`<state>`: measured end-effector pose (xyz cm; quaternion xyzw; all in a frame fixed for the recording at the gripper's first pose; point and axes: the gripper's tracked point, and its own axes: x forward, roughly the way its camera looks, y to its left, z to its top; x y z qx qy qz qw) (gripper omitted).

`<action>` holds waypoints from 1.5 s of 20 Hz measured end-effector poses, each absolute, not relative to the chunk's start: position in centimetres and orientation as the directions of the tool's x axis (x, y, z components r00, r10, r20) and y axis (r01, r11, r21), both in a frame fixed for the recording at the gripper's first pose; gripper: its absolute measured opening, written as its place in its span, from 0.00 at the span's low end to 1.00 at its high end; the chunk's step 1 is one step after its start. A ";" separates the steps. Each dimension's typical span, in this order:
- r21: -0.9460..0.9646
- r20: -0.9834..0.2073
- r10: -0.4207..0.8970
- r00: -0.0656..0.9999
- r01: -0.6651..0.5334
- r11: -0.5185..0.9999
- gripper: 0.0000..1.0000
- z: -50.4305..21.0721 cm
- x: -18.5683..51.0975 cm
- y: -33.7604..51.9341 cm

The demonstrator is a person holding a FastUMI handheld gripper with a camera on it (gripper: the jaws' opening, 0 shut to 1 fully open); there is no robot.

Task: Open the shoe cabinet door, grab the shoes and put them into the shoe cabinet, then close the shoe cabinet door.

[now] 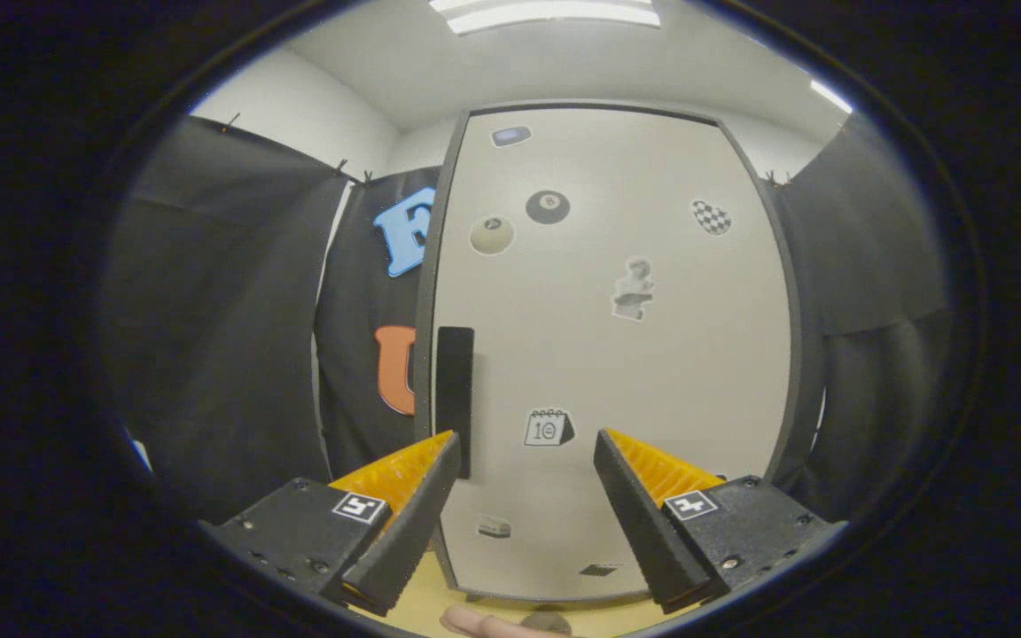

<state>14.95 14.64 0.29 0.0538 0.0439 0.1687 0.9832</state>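
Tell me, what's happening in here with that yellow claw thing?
A person is holding a two-finger gripper up to a shoe cabinet. Its fingers are spread open with nothing between them. Just ahead is the cabinet's pale door, which looks shut and carries a few stickers. The black handle sits at the door's edge, just beyond one yellow finger. Nothing is gripped, so the door seems not yet opened.

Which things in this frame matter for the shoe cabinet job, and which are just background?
Job:
- shoe cabinet door, shut
- black handle at the door's edge, just ahead of one finger
- gripper, open, holding nothing

Background:
- stickers on the door
- black cloth hung on both sides
- ceiling light
- pale object on the floor below the fingers, cannot tell what
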 end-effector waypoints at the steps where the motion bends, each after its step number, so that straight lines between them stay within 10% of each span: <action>1: 0.142 -0.090 0.345 0.934 -0.331 0.933 0.99 0.1 15.3 15.5; 10: 0.172 -0.188 0.361 0.913 -0.331 0.928 0.98 -2.4 19.4 21.1; 19: 0.072 -0.220 0.352 0.910 -0.344 0.936 0.34 -4.1 20.9 20.8; 30: 0.066 -0.217 0.484 0.848 -0.482 0.874 0.31 -3.7 16.0 19.7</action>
